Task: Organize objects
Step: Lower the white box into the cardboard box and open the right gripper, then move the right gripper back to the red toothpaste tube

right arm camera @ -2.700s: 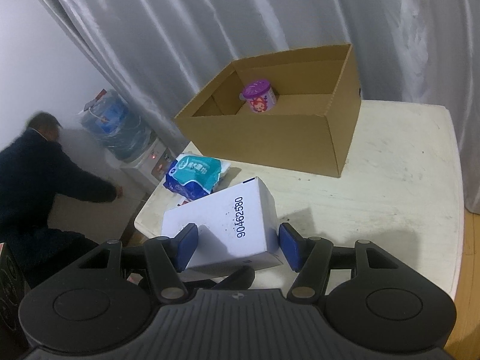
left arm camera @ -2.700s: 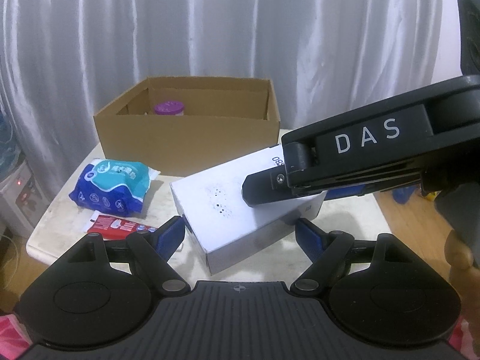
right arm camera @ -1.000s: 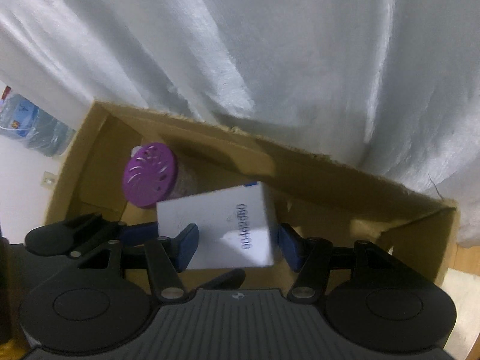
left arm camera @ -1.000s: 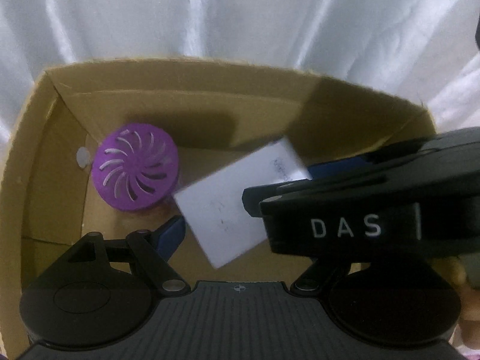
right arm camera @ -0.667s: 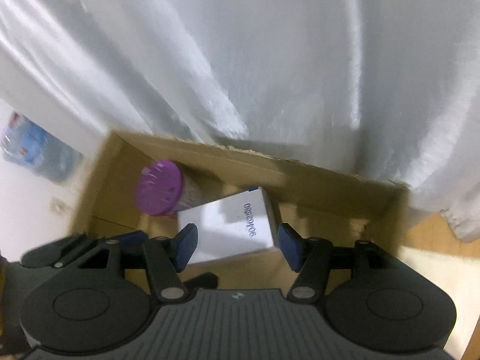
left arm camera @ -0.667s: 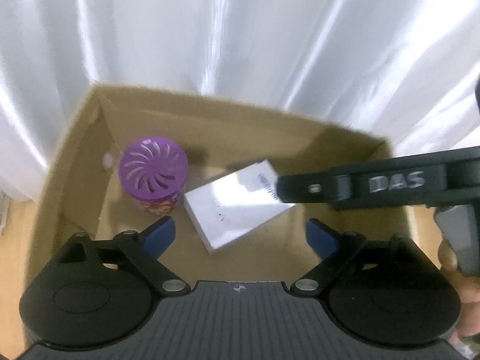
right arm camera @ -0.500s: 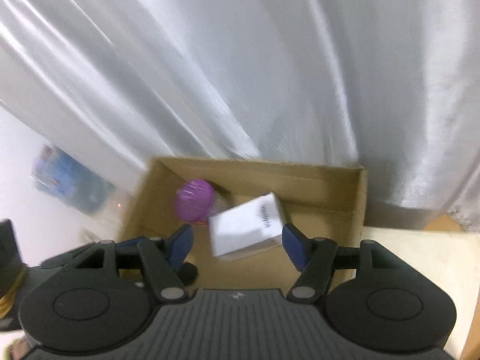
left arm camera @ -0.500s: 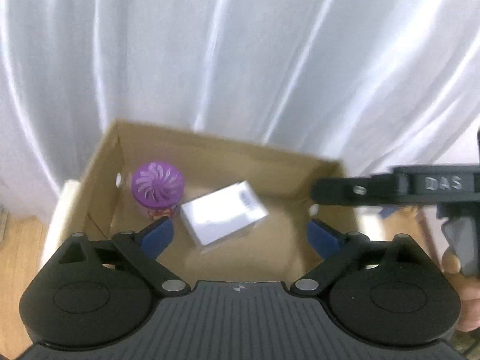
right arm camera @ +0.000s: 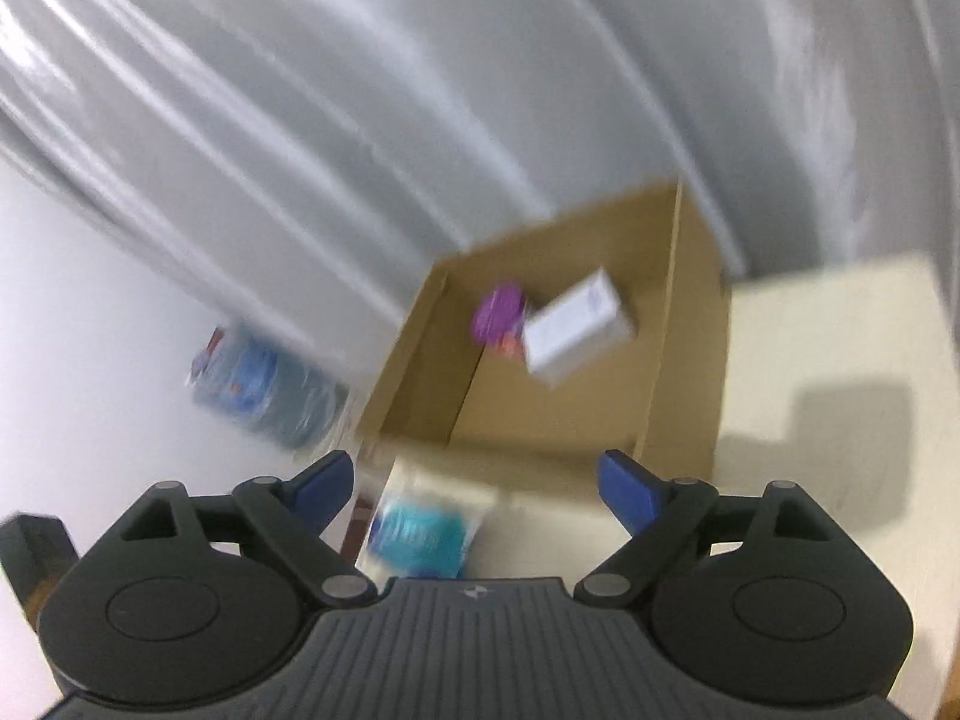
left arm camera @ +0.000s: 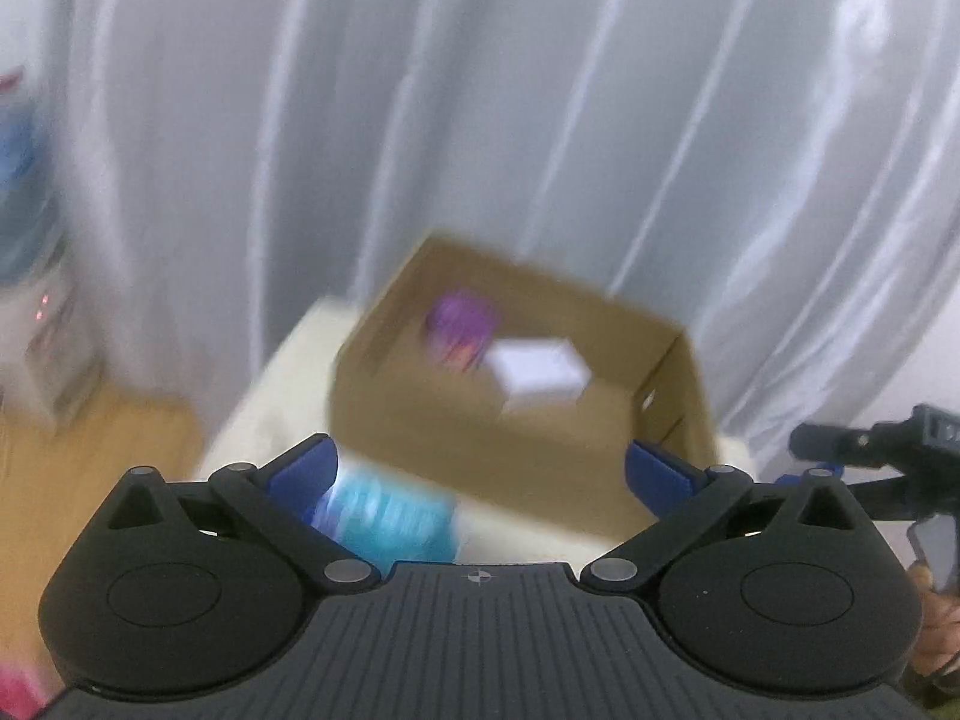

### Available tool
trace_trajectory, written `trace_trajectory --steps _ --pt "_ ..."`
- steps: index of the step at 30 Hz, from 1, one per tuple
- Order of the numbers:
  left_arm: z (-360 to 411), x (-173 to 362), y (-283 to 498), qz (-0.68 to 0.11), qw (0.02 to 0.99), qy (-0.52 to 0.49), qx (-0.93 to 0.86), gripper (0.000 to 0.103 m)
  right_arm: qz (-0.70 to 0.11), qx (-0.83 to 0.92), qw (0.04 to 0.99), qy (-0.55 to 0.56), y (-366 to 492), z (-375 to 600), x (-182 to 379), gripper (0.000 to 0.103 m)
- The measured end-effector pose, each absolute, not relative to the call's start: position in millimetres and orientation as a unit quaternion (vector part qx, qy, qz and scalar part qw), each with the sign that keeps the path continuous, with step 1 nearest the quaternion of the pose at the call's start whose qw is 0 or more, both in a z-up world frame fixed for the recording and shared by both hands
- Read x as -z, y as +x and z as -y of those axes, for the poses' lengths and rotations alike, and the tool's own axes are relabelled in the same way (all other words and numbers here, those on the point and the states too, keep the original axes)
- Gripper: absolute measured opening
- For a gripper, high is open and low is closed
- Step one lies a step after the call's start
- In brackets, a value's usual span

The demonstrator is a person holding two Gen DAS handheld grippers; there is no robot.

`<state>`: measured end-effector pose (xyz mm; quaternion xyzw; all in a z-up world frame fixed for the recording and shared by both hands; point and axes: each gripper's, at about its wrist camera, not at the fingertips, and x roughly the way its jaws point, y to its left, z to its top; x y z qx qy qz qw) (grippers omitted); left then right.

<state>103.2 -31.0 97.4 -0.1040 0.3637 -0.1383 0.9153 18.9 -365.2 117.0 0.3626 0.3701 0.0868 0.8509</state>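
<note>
Both views are blurred by motion. The white box (left arm camera: 536, 373) (right arm camera: 577, 327) lies inside the brown cardboard box (left arm camera: 456, 432) (right arm camera: 690, 324), next to the purple-lidded container (left arm camera: 461, 324) (right arm camera: 497, 311). A blue wipes pack (left arm camera: 384, 519) (right arm camera: 423, 537) lies on the pale table (left arm camera: 288, 384) (right arm camera: 840, 360) in front of the cardboard box. My left gripper (left arm camera: 480, 471) hangs back from the box, its jaws opening, nothing between them. My right gripper (right arm camera: 477, 483) is also back from it, jaws opening and empty. The right gripper's tip (left arm camera: 864, 441) shows at the left wrist view's right edge.
A white curtain (left arm camera: 480, 120) hangs behind the table. A water dispenser with a blue bottle (right arm camera: 258, 396) stands left of the table by the wall. Wooden floor (left arm camera: 90, 468) shows to the left.
Both grippers let go of the white box inside the cardboard box and opened wider. They pulled back and up, so the cardboard box looks smaller and the wipes pack came into view.
</note>
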Motion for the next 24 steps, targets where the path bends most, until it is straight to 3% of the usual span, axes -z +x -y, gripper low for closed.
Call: trace_trajectory --steps 5,14,19,24 --pt "18.9 -45.3 62.5 -0.408 0.895 -0.147 0.102 0.102 -0.424 -0.134 0.838 0.316 30.3 309.6 -95.5 0.091" --pt "32.2 -26.1 9.9 -0.418 0.897 -0.094 0.108 0.101 -0.489 -0.183 0.82 0.235 36.4 237.5 -60.7 0.086" --pt "38.1 -15.3 8.5 -0.428 0.891 -0.085 0.125 0.095 -0.513 -0.188 0.813 0.202 53.2 220.7 -44.4 0.079" --pt "37.0 -4.9 12.4 -0.43 0.888 -0.093 0.136 0.079 -0.531 -0.187 0.809 0.166 71.9 205.1 -30.4 0.07"
